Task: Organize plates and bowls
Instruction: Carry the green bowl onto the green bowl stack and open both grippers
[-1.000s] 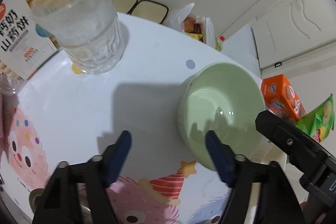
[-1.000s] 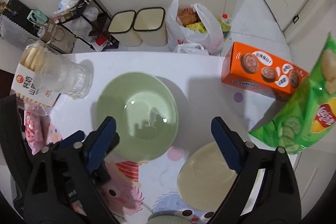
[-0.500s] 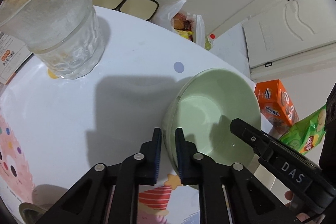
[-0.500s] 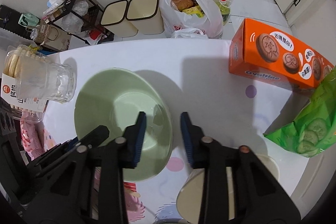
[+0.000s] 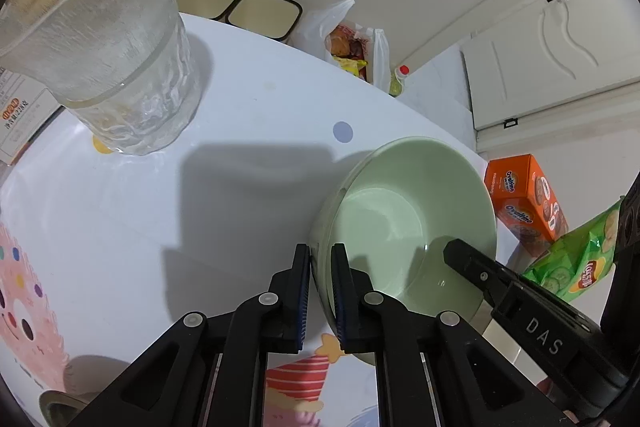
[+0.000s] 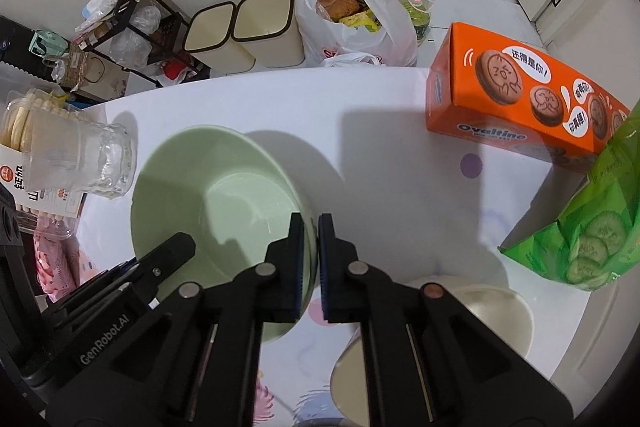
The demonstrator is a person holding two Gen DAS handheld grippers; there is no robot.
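On white table (image 5: pixel 248 131), both grippers' jaws pinch opposite rims of green bowl (image 5: pixel 416 211).

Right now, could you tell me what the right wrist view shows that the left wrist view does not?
Only the right wrist view shows the black wire rack on the floor and the cream plates near the table edge. Only the left wrist view shows the white panelled door. Both show the pale green bowl, each claw, left and right, shut on its rim, plus the ribbed clear glass and orange biscuit box.
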